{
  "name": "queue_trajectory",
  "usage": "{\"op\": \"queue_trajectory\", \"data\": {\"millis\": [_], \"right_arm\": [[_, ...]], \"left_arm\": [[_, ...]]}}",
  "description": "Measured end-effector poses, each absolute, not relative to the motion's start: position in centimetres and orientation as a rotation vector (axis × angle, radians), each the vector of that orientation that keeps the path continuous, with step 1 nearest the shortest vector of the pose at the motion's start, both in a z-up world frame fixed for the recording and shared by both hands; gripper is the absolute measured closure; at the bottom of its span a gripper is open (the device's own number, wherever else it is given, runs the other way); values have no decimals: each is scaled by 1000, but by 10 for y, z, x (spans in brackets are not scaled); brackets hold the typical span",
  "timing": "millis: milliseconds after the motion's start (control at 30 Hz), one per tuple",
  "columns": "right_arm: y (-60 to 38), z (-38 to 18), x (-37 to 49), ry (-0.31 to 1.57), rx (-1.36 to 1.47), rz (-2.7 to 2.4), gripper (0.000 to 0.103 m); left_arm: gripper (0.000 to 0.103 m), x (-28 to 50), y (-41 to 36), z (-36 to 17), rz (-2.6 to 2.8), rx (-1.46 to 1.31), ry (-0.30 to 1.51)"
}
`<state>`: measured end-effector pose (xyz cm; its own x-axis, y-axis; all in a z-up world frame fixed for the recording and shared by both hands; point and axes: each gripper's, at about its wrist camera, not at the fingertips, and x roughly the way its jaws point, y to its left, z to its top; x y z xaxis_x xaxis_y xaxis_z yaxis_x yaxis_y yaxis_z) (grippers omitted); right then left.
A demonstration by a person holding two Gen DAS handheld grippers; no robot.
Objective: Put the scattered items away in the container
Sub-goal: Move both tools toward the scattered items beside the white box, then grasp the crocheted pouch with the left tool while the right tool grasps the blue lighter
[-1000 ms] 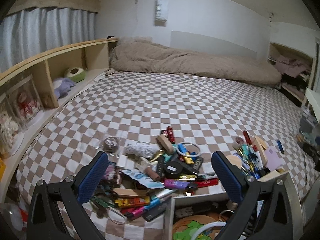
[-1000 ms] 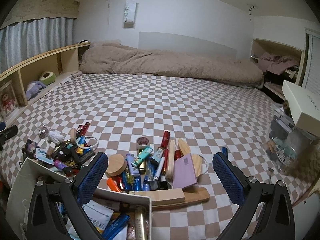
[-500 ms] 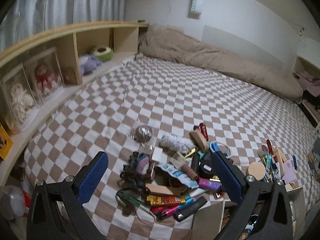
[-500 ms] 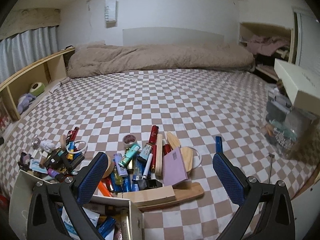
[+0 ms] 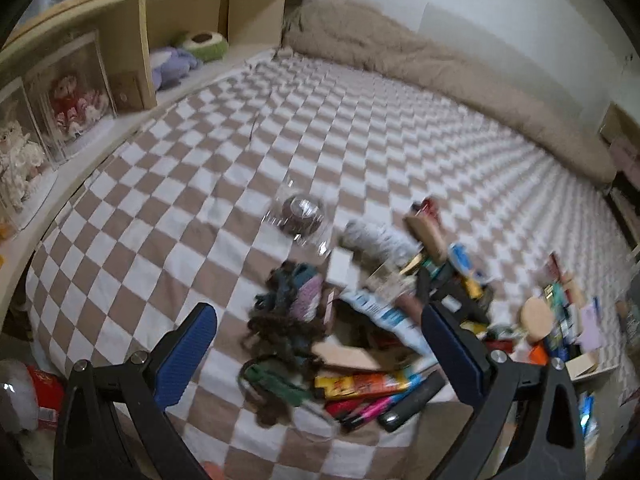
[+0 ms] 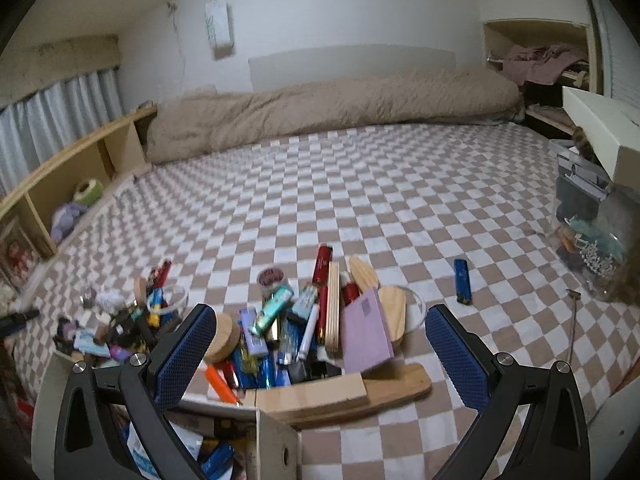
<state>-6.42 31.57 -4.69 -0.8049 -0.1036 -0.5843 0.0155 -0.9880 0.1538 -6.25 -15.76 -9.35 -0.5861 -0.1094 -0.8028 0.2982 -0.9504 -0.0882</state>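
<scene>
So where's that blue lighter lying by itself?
In the right wrist view the blue lighter lies alone on the checkered bedspread, right of the main pile, beyond the purple card and short of the clear bin.

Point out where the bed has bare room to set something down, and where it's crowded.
Bare: the checkered sheet between the beige duvet and the clutter, plus a strip around the lone blue lighter. Crowded: the pile ahead of the right gripper and the heap near the left gripper.
</scene>
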Motion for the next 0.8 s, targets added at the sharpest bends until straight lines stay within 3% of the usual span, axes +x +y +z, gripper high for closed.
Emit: {"op": "queue_trajectory", "data": {"millis": [167, 233, 367, 500, 700, 800], "right_arm": [[328, -48, -68, -302, 918, -2914, 0], [334, -53, -71, -357, 930, -2881, 0], [347, -65, -78, -389, 967, -2879, 0], [355, -79, -90, -307, 1081, -2882, 0], [375, -95, -118, -285, 1233, -2846, 0], [389, -98, -125, -367, 1257, -2841, 0]], "left_arm": [[9, -70, -166, -118, -2555, 1362, 288], [20, -73, -168, -127, -2554, 1398, 295], [21, -80, -166, -140, -2546, 1460, 238], [23, -87, -164, -148, -2555, 1451, 197], [56, -94, -165, -159, -2561, 1453, 190], [66, -94, -166, -160, -2562, 1434, 211]]}}
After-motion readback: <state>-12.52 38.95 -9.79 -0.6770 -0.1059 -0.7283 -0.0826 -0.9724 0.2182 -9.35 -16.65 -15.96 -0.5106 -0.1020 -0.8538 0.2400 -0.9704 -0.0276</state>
